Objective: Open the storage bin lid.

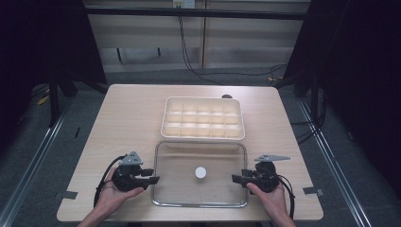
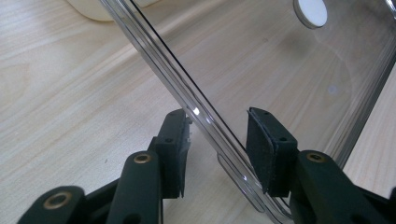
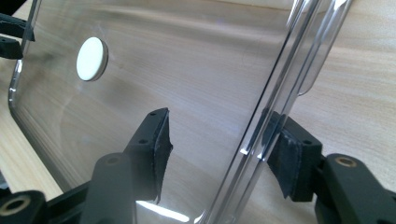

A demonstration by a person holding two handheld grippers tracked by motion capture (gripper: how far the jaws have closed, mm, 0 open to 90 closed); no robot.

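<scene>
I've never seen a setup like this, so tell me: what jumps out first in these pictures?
A clear plastic lid with a white round knob at its middle lies flat on the wooden table, nearest the person. A hand-held left gripper and right gripper straddle its opposite edges, jaws open around the rim. Behind the lid sits a cream tray split into many small compartments.

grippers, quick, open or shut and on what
Left gripper: open, jaws straddling the clear lid's left rim.
Right gripper: open, jaws straddling its right rim.
</scene>
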